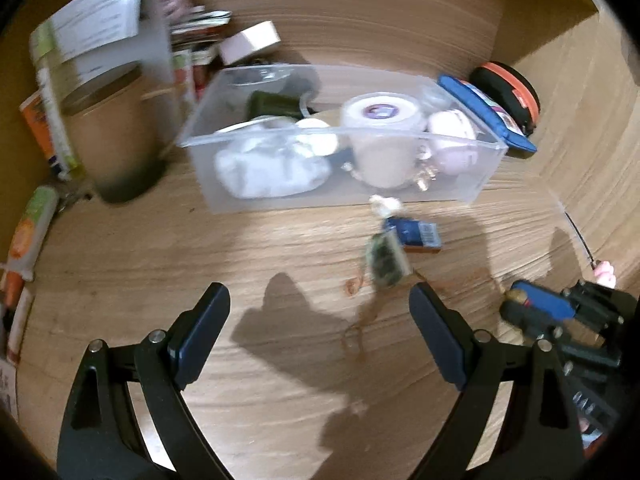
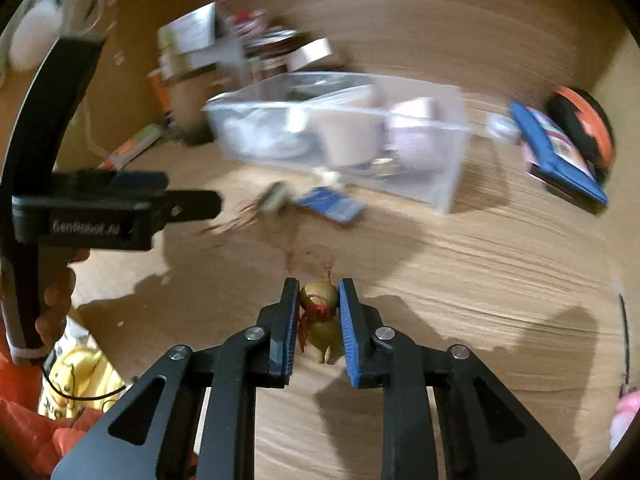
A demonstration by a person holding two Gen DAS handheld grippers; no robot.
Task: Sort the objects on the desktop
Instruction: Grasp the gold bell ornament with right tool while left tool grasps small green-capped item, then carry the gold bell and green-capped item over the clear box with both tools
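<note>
From the left wrist, the left gripper (image 1: 320,332) is hanging wide and empty over the wooden desk (image 1: 280,360), facing the clear plastic bin (image 1: 452,192) of white containers; a small green trinket (image 1: 386,260) and blue card packet (image 1: 416,234) are lying just before it.

From the right wrist, the right gripper (image 2: 319,320) is clamping a small olive-gold gourd charm with red thread (image 2: 318,312) low above the desk.
</note>
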